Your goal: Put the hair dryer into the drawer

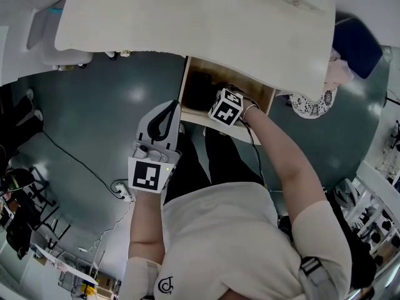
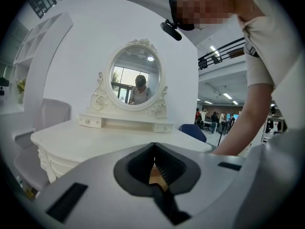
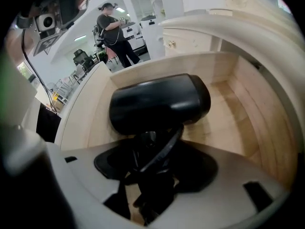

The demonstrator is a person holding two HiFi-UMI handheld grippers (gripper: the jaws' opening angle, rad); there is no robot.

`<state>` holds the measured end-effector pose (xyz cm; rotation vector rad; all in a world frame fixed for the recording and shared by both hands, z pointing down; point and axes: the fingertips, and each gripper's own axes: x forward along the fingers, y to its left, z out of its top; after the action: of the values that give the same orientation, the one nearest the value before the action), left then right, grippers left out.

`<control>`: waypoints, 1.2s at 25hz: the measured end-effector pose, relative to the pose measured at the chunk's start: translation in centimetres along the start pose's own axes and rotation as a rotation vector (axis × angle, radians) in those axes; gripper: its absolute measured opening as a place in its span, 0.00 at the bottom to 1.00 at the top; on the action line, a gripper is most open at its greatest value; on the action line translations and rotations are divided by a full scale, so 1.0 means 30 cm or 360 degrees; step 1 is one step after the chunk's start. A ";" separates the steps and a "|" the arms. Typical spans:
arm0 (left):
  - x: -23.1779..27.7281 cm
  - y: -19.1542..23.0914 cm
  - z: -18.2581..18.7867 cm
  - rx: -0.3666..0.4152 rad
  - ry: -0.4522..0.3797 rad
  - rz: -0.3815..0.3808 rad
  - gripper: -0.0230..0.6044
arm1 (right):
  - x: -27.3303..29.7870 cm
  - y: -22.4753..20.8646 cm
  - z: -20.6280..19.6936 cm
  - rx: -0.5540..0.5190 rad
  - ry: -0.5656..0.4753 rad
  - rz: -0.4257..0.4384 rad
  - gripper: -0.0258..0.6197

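A black hair dryer lies inside the open wooden drawer under the white dressing table. Its handle and cord run down between the jaws of my right gripper. Those jaws stand apart, with slivers of wood showing on both sides of the handle. In the head view the right gripper's marker cube sits over the drawer, and the dryer shows as a dark shape. My left gripper hangs just left of the drawer, its jaws together and nothing between them.
An oval mirror stands on the table top. A cable and a power strip lie on the grey floor to the left. A dark blue seat and a patterned item are to the drawer's right.
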<state>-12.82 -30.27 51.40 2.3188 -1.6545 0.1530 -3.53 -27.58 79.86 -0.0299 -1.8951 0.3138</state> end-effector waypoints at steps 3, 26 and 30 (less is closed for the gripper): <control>0.000 -0.001 0.003 0.0018 0.0021 -0.0020 0.06 | -0.005 0.011 0.007 -0.0020 -0.0017 -0.0014 0.52; -0.075 -0.138 0.349 0.0308 -0.0147 -0.0322 0.06 | -1.014 0.039 0.324 0.0342 -0.1195 -0.0992 0.05; -0.094 -0.169 0.450 0.0380 -0.0232 -0.0370 0.06 | -1.231 0.099 0.379 0.0397 -0.1503 -0.1075 0.05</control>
<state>-10.08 -30.14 36.97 2.7409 -1.4843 0.1420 -1.84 -33.44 41.57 1.0675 -2.6101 0.0841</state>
